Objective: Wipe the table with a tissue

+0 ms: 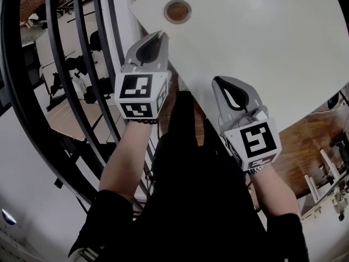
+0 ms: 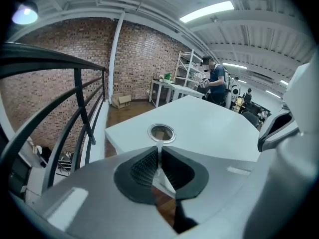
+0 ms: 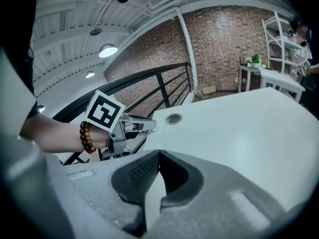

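My left gripper [image 1: 158,36] reaches farther out than my right gripper [image 1: 217,81]. Both point away from me, side by side but apart. Each has its jaws pressed together with nothing between them. My left forearm [image 1: 126,162] and right forearm [image 1: 275,192] are bare.

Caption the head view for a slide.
Left gripper and right gripper, jaws shut and empty, held at the edge of the white table near its round grommet.

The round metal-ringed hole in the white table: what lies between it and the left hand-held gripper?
Nothing but bare white table between the round metal-ringed hole and the left hand-held gripper; the left gripper view shows it.
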`<state>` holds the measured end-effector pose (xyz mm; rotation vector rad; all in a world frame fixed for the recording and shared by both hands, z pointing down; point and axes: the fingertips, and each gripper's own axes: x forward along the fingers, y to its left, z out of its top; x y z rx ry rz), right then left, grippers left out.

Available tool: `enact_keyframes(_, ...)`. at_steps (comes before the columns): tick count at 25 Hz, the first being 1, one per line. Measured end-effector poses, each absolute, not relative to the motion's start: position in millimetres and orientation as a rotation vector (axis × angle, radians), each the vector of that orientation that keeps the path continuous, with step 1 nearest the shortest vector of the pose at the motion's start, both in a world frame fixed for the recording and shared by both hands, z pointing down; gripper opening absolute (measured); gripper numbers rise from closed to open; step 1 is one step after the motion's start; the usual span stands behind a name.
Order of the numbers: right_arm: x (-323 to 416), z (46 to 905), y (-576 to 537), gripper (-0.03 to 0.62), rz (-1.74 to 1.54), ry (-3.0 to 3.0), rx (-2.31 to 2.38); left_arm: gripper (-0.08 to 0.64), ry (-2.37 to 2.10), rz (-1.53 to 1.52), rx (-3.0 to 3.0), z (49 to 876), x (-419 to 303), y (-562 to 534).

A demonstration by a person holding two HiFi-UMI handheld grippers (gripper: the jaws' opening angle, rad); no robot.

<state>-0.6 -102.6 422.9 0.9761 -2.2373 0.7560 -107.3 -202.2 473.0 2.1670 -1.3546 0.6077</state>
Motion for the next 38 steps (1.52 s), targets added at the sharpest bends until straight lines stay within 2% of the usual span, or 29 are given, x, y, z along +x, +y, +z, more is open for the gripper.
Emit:
enact_keyframes(15,-6.7,387.0,-98.0,-0.008,0.657,-2.299,0.993,0.037,-1.432,0.516,2.227,410.6,-119.2,-181.7)
enact_keyframes(38,22.6,294.6,-30.8,-0.008,0.425,-2.492,1.013,0.038,-1.514,0.404,2.381,299.9,-59.3,-59.7)
